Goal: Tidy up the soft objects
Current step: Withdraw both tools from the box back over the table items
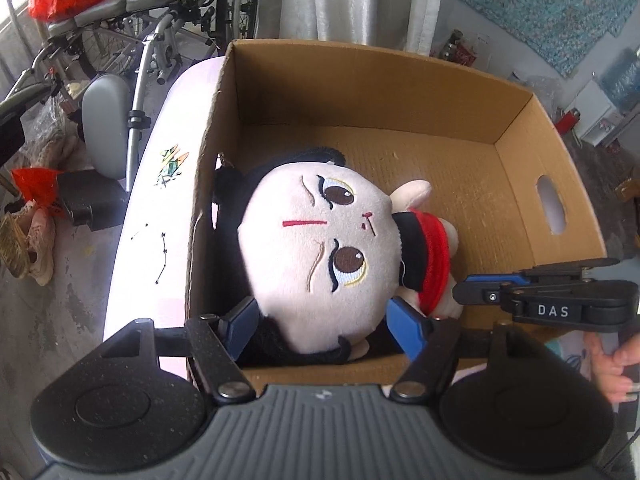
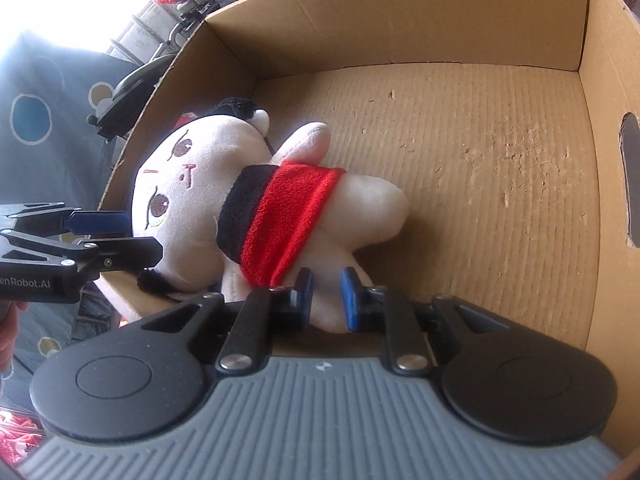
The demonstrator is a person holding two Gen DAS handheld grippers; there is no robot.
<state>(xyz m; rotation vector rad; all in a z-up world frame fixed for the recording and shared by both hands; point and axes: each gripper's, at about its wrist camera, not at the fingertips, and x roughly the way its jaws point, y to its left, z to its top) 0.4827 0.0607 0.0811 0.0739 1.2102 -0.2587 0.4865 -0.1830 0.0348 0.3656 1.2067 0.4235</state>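
Left wrist — right gripper (image 1: 476,286) reads "DAS", pinching plush doll (image 1: 312,256).

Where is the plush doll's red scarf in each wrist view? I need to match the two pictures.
Left wrist view: the red scarf sits right of centre, right of the doll's big face, just above the left gripper's right finger.
Right wrist view: the red scarf is centre-left, a diagonal band above the right gripper.
Shared landmark: the handle cut-out in the cardboard box's right wall.
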